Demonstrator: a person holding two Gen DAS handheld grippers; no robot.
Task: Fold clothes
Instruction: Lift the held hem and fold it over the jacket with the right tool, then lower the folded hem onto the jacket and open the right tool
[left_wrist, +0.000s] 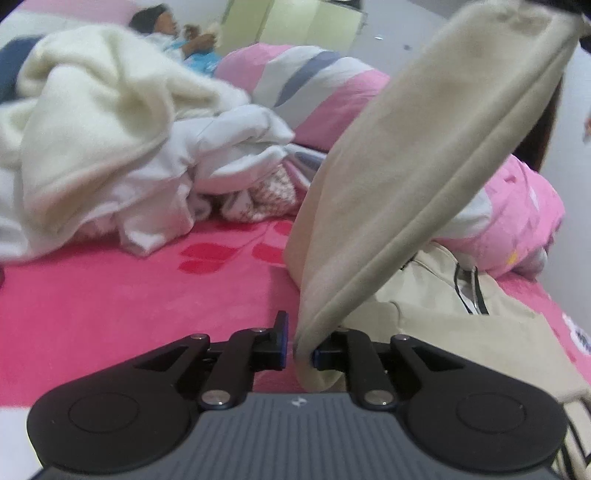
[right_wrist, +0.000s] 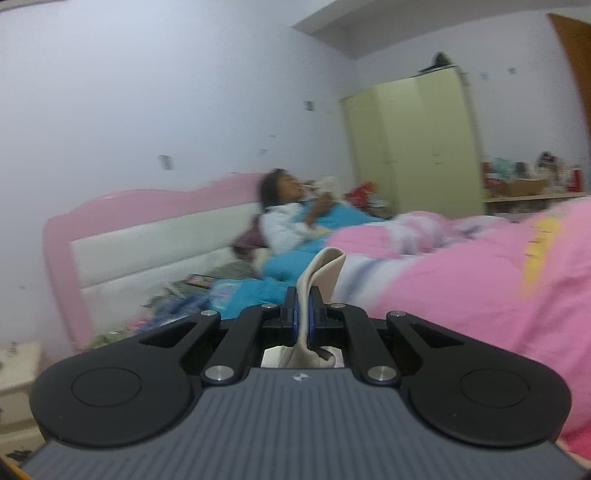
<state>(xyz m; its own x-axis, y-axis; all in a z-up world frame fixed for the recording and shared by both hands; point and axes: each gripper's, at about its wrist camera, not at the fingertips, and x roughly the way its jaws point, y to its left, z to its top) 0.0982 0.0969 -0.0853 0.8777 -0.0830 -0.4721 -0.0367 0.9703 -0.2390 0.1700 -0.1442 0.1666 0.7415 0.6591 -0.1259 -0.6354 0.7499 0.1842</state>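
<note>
Beige garment (left_wrist: 424, 177) between left claw (left_wrist: 298, 345) pads.

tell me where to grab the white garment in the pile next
Take the white garment by its loose folded edge facing the pink blanket, coming in low from the front. That edge sticks out free, while the cream blanket lies over the rest.

No legible text anywhere; only a small white logo mark sat on each gripper body (left_wrist: 297, 402), above the ribbed grey panel, unreadable.
</note>
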